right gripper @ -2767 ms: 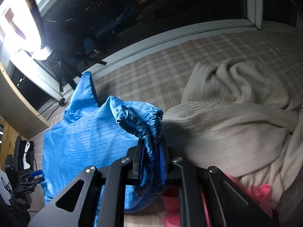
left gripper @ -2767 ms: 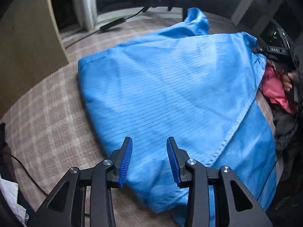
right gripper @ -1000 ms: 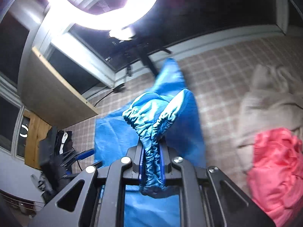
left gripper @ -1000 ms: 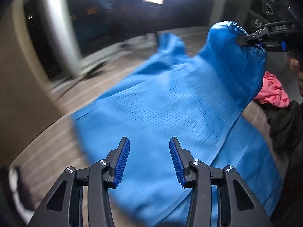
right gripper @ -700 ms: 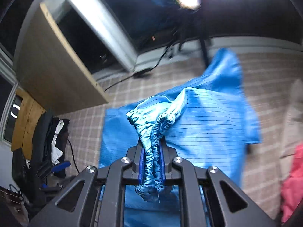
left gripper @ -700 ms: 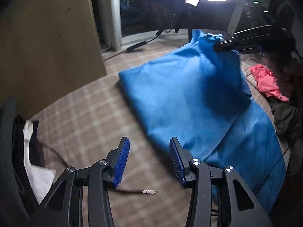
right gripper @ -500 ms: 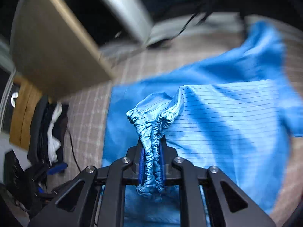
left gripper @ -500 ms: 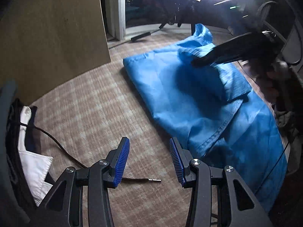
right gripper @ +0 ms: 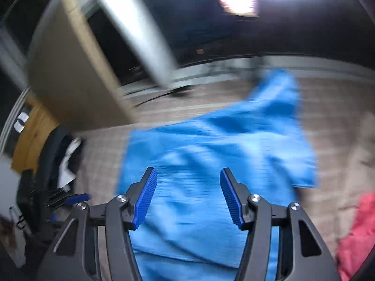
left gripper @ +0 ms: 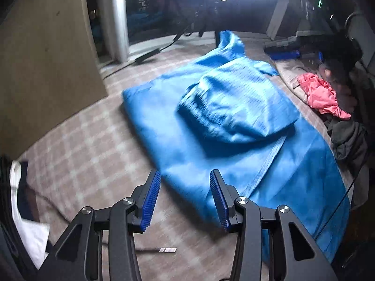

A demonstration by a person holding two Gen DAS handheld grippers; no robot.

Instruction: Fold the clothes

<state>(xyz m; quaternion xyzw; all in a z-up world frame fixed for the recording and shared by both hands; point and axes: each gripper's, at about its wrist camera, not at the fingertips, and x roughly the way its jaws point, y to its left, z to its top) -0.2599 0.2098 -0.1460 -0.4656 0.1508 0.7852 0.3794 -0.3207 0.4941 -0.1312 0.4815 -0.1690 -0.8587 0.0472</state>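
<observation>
A blue striped garment (left gripper: 234, 126) lies spread on the checked cloth surface (left gripper: 89, 145). One sleeve (left gripper: 225, 107) is folded over its middle and lies loose there. My left gripper (left gripper: 184, 199) is open and empty, above the garment's near left edge. My right gripper (right gripper: 187, 196) is open and empty, above the garment (right gripper: 211, 159); this view is blurred by motion. The right gripper also shows at the far right of the left wrist view (left gripper: 288, 53), back from the garment.
A pink garment (left gripper: 323, 93) and a dark one (left gripper: 349, 140) lie at the right, on a beige knit. A wooden board (left gripper: 42, 65) stands at the left. A cable end (left gripper: 161, 249) lies near the front. White and dark clothes (left gripper: 21, 210) lie far left.
My right gripper has opened and let go of the sleeve cuff, which now lies on the garment's middle. It has pulled back to the right. The left gripper stays open.
</observation>
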